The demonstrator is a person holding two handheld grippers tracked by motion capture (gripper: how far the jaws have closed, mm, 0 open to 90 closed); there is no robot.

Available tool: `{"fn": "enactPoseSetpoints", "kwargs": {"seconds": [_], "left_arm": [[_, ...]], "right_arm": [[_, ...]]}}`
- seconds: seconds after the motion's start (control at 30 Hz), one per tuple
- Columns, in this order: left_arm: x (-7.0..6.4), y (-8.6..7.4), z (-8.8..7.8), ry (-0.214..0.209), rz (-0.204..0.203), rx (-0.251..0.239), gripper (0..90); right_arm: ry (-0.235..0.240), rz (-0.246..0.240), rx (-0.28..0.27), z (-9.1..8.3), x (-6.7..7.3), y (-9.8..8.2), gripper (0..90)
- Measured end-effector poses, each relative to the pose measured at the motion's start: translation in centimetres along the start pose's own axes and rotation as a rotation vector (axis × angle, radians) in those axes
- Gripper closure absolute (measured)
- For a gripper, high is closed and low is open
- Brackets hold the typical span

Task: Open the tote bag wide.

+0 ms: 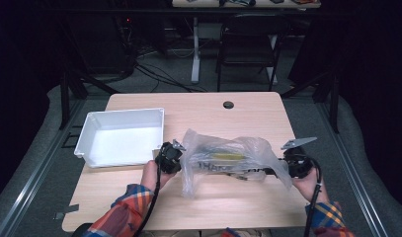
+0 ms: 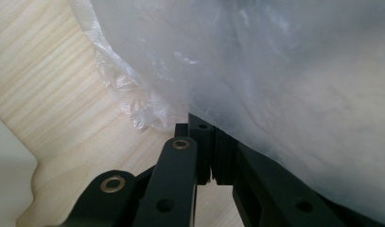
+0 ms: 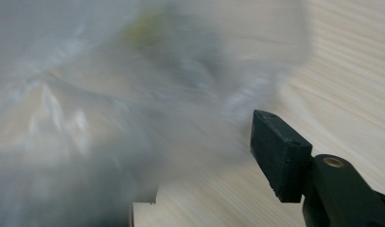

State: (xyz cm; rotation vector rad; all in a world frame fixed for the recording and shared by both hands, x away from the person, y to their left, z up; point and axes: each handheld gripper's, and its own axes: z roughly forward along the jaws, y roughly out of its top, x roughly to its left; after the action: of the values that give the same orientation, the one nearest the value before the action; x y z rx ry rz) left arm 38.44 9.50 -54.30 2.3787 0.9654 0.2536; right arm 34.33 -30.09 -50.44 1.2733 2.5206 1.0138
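Left gripper (image 2: 213,156) has its jaws together, pinching the left edge of the bag (image 1: 228,158); in the left gripper view the film drapes over the right jaw and spills onto the table (image 2: 53,94). Right gripper (image 1: 282,170) stands with its jaws apart at the bag's right end — in the right gripper view one black pad (image 3: 280,156) shows clear of the plastic while the other is hidden behind the blurred film, so no grip on the bag shows there.

Dark lettering runs along something inside the bag; it begins with what looks like "THA", and the rest is too small to read.

The bag is clear, crumpled plastic, puffed up in the middle and stretched between the two grippers, lying on the near half of the table. Inside it lie a yellow piece (image 1: 230,156) and a long dark thing below it — what they are I cannot tell.

To the far left of the bag sits a white bin (image 1: 85,143), just beside the left gripper, with nothing visible in it.
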Motion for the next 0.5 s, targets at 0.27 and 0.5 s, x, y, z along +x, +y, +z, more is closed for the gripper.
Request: {"fn": "enactPoseSetpoints", "kwargs": {"seconds": [0.27,0.5], "left_arm": [[-0.3,0.0,-2.2,-0.052,0.006,-0.020,69.0],[-0.7,-0.8,-6.0,-0.077,-0.002,-0.068,45.2]], "right_arm": [[-0.041,0.021,0.021,2.9,0.6,0.0,88.7],[-0.056,0.023,0.039,3.6,0.5,-0.2,89.9]]}}
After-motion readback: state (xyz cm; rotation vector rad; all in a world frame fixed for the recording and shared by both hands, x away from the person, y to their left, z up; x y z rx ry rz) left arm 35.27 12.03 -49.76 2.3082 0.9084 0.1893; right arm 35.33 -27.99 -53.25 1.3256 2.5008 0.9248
